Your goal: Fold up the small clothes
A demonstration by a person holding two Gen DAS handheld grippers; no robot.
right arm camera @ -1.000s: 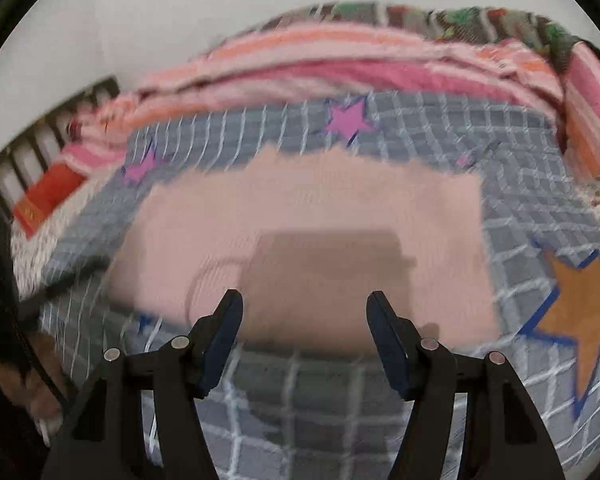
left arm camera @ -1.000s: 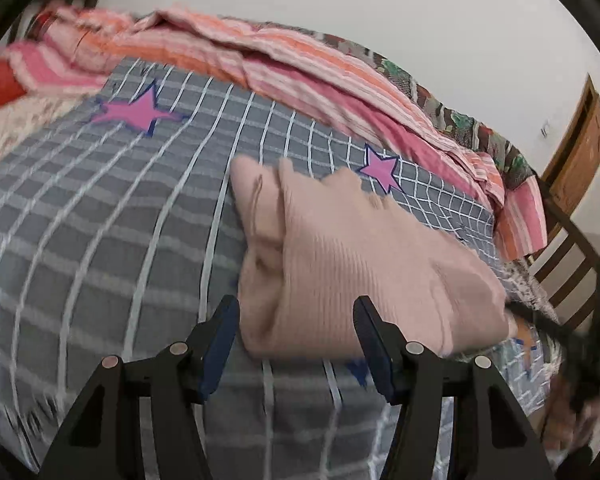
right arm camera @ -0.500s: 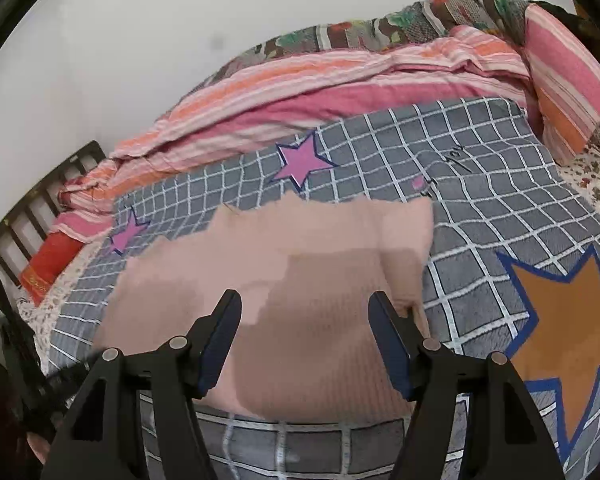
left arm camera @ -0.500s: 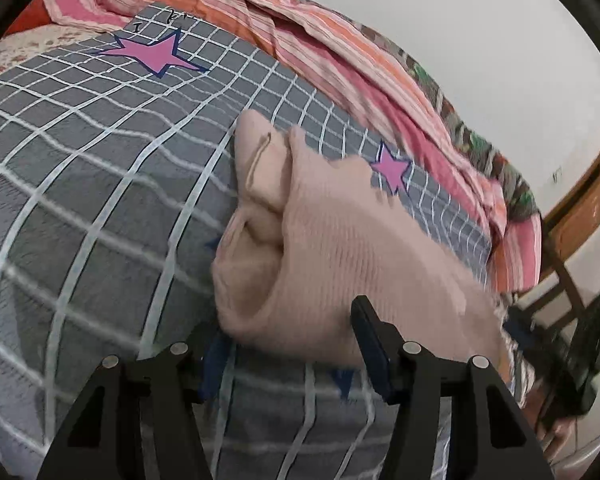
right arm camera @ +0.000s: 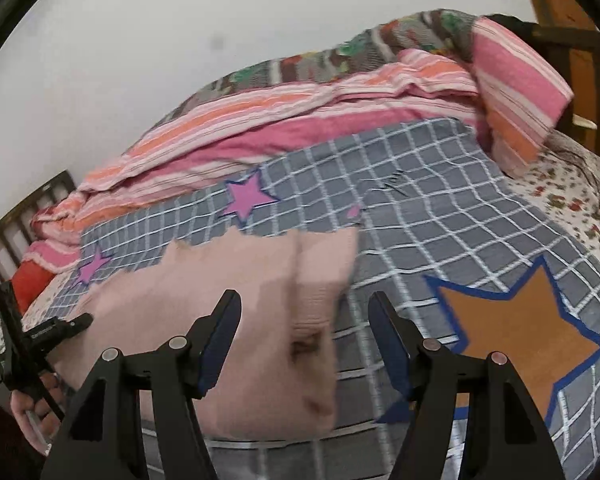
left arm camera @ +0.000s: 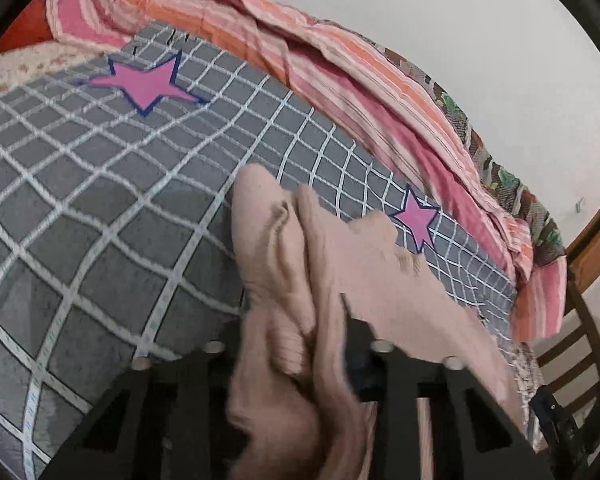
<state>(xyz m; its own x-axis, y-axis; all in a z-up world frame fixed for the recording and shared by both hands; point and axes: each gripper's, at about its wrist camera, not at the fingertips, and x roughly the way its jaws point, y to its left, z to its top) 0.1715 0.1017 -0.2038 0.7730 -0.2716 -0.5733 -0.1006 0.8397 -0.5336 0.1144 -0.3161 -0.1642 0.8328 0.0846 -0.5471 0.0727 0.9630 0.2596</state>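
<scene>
Pink knit garment (left arm camera: 380, 280) lies on the grey checked blanket (left arm camera: 100, 208) of the bed. Left gripper (left arm camera: 296, 340): jaws have just been closing, now pinching a bunched fold of the garment's near edge, cloth spilling between and over the fingers. Right gripper (right arm camera: 304, 320): jaws spread, not touching cloth; the garment (right arm camera: 228, 280) sits just ahead and between the fingers, blurred. Orange star patch (right arm camera: 520, 340) right of that gripper. Striped quilt (right arm camera: 300, 120) heaped beyond.
</scene>
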